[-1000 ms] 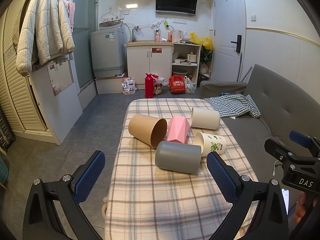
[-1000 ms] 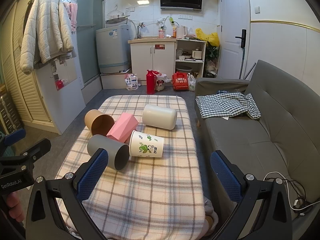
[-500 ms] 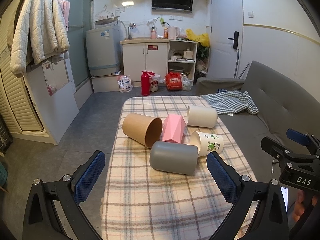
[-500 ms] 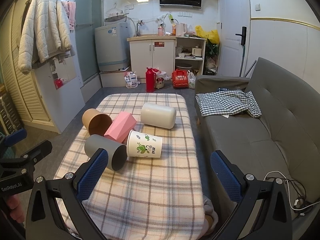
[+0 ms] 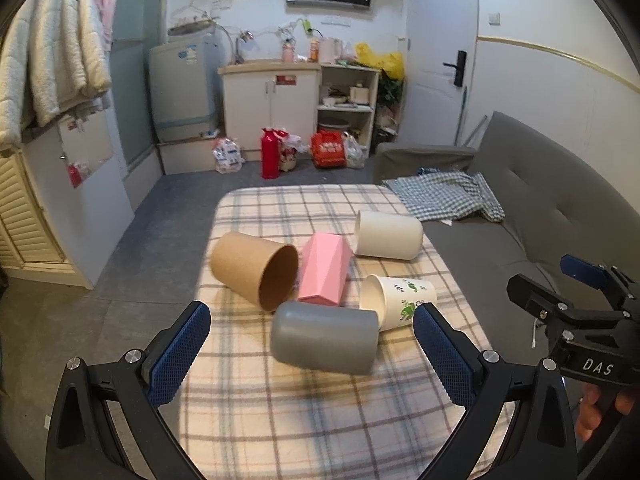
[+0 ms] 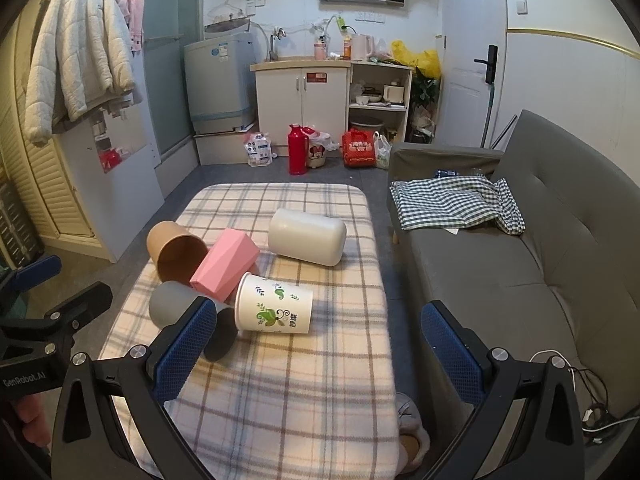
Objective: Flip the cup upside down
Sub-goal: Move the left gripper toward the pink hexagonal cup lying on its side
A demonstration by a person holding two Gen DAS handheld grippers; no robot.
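**Cups on their sides, both grippers empty**

Left wrist: the left gripper is spread wide; the grey cup lies between its fingers, just ahead.

Right wrist: the right gripper gapes empty; the printed cup lies ahead, left of centre.

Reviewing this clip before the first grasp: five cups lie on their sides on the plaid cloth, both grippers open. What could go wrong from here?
1. The gray cup lies against the pink faceted cup and printed paper cup; the open left gripper closing on it may knock them rolling.
2. The brown paper cup lies near the plaid cloth's left edge; a nudge could send it off.
3. The soft cloth may let flipped cups tip.
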